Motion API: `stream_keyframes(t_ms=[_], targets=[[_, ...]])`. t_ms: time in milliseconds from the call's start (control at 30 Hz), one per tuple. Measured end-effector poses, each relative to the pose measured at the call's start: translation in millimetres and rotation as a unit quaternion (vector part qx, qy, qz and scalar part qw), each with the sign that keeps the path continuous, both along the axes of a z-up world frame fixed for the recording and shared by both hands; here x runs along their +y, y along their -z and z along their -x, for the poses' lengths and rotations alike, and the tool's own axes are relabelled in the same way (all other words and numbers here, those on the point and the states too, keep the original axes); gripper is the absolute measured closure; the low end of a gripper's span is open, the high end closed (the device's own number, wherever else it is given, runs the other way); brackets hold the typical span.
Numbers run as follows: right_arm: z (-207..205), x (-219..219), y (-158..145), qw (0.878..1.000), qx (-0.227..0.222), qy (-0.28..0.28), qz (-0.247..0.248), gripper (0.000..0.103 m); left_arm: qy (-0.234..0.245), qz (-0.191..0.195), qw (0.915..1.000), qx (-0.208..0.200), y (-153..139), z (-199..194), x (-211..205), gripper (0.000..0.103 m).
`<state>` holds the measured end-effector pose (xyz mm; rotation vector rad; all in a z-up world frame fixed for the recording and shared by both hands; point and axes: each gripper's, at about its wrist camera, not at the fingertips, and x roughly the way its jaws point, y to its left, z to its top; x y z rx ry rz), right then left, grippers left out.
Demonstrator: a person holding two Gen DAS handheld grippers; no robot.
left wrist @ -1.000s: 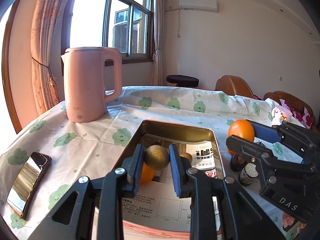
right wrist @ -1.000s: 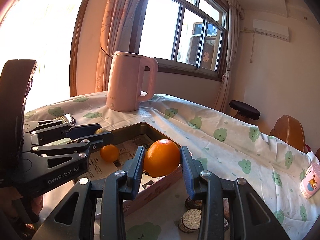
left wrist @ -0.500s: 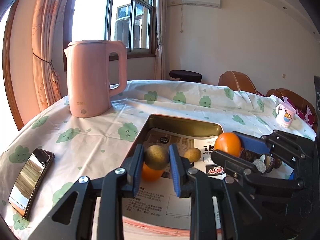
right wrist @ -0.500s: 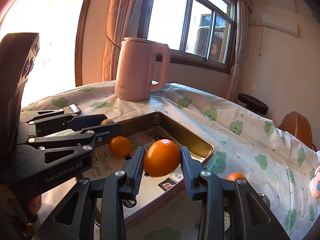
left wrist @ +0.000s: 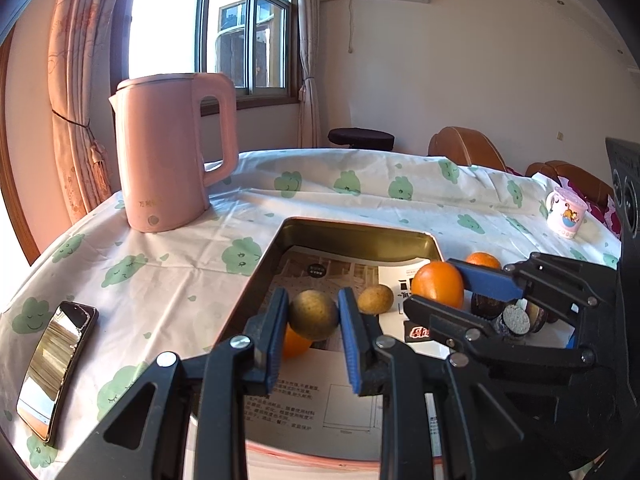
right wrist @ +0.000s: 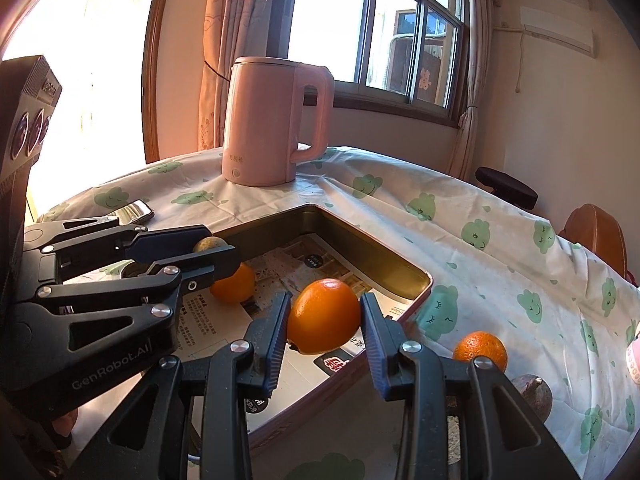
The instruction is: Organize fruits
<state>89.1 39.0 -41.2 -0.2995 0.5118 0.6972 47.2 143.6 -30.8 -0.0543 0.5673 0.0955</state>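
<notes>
My left gripper [left wrist: 313, 316] is shut on a round brown-green fruit [left wrist: 313, 314] just above the near part of the metal tray [left wrist: 360, 232]. Under it in the tray lies a small orange [left wrist: 296, 344], with another brownish fruit [left wrist: 375, 299] further in. My right gripper [right wrist: 324, 320] is shut on a large orange [right wrist: 324, 316] over the tray's right side [right wrist: 380, 248]. The left wrist view shows that orange [left wrist: 438, 284] between the right fingers. In the right wrist view the left gripper [right wrist: 218, 248] comes in from the left with its fruit [right wrist: 210, 245].
A pink kettle [left wrist: 172, 152] stands at the back left and a phone [left wrist: 56, 364] lies at the near left. Right of the tray, the cloth carries an orange [right wrist: 480, 350], dark round fruits [left wrist: 486, 306] and a cut one [left wrist: 516, 318]. A mug [left wrist: 564, 216] is far right.
My right gripper has carried the large orange leftward and down, from beside the tray to over it. The left gripper has kept its fruit in about the same place.
</notes>
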Motion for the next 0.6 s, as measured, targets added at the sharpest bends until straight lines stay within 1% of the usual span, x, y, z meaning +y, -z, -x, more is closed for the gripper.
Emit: stream_keyframes(t_ms=[133, 600], targets=[[-1.7, 1.9, 1.5, 1.000, 0.006, 0.002, 0.007, 0.065, 0.004, 0.007, 0.9999, 0.011, 2.6, -2.9, 1.5, 0.076], [-7.6, 5.0, 5.1, 1.000, 0.023, 0.006, 0.016, 0.065, 0.006, 0.012, 0.9993, 0.036, 7.6, -10.4, 2.9, 0.076]])
